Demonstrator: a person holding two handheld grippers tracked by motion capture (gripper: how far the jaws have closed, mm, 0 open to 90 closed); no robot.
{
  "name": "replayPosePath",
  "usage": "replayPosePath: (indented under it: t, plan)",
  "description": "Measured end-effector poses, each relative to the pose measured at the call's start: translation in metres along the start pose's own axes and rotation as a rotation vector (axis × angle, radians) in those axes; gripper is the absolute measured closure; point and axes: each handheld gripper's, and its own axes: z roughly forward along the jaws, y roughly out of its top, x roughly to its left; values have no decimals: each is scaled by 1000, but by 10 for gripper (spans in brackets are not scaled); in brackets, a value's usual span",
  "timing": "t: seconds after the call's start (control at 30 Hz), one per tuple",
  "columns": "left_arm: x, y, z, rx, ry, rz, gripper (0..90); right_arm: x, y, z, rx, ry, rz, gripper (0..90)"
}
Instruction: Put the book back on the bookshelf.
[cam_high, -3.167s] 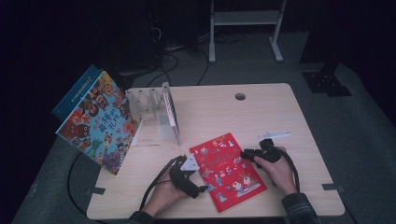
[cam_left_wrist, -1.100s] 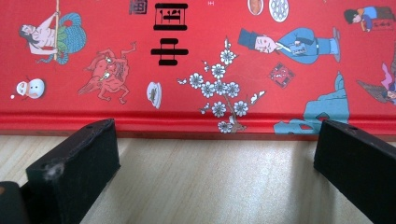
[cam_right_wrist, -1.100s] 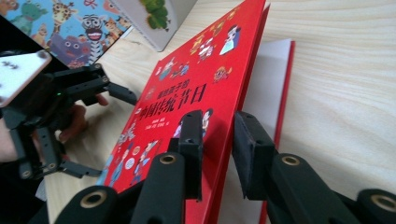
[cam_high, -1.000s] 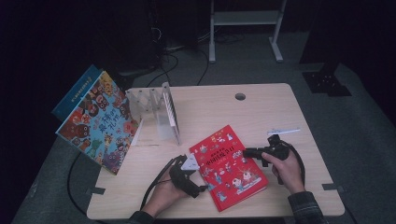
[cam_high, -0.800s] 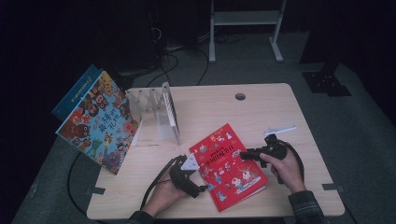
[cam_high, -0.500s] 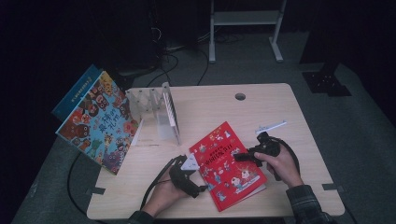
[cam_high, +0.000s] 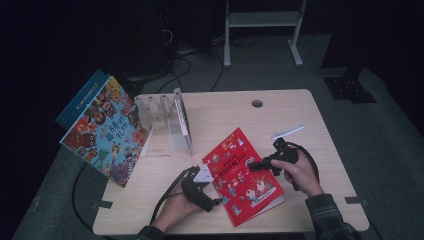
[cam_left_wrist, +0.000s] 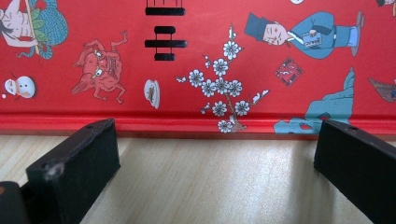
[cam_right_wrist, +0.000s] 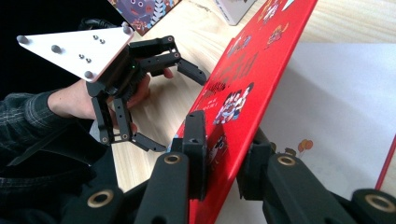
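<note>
High view: we see the red book (cam_high: 243, 175) lying on the desk (cam_high: 225, 112) at about 6 o'clock from the desk's middle, near the front edge. The right claw (cam_high: 254, 165) sits at the book's 3 o'clock edge. In the right gripper view the jaws have just been closing and are clamped on the red cover, which is lifted off the white page (cam_right_wrist: 336, 116) under it. The left claw (cam_high: 216, 192) rests at the book's 9 o'clock edge; in the left gripper view its jaws stand wide apart on bare wood, the book's edge just ahead, nothing between them. At 10 o'clock a clear rack (cam_high: 167, 117) stands, with a blue picture book (cam_high: 102, 130) leaning beside it.
</note>
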Motion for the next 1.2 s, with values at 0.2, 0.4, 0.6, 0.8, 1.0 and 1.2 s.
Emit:
replayPosePath:
  t: [0.2,0.4,0.6,0.8,1.0,1.2]
  plan:
    - [7,-3,-5,-18,-10,-71,0,4,-2,-3,-39,10,-6,786]
    - [8,-3,-9,-37,-16,-96,0,13,-3,-11,-97,1,-35,800]
    - [11,-2,-16,-63,-14,-102,0,19,-4,-23,-181,-22,-70,813]
    - [14,1,-24,-87,-14,-107,0,24,-5,-32,-237,-45,-93,825]
    - [17,8,-31,-134,-40,-115,0,33,-1,-42,-305,-56,-121,878]
    - [23,13,-39,-176,-50,-131,0,43,8,-52,-321,-80,-169,879]
